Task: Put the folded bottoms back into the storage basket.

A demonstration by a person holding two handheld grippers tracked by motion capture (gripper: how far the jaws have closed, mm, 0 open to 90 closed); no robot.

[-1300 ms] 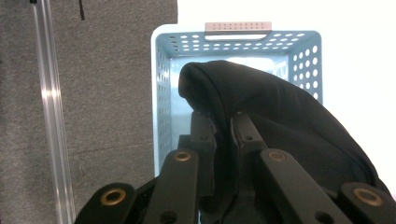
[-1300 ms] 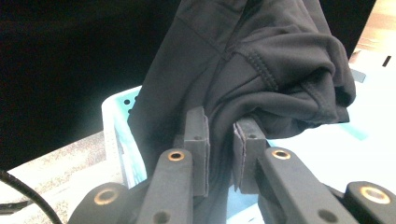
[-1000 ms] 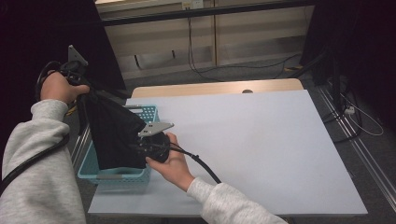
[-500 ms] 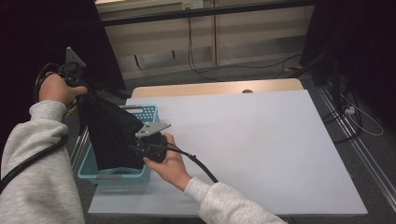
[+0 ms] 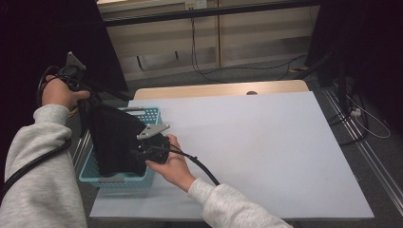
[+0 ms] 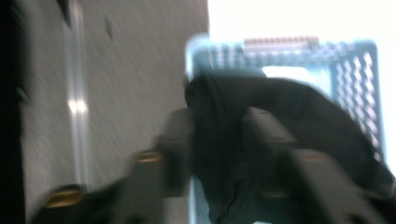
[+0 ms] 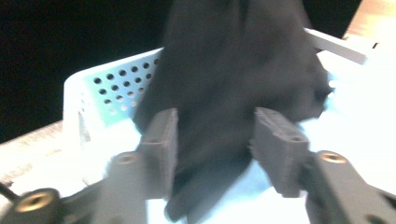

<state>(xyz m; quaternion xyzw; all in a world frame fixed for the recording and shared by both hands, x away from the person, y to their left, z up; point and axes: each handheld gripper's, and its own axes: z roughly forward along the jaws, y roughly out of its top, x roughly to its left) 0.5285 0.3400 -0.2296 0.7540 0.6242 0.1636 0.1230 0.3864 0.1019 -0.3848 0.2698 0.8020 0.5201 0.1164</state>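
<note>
Hanging into teal basket (image 5: pixel 151 115) at table's (image 5: pixel 266 142) nine o'clock: black cloth (image 5: pixel 114 140). Spreading apart around it, not pressing: left gripper (image 6: pixel 217 140) fingers, right gripper (image 7: pixel 217 149) fingers, both just been opening.

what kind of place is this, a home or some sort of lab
Likely a lab or recording workspace: a bare white table, loose cables on grey carpet, dark curtains at the sides, and a blue basket holding black cloth.
</note>
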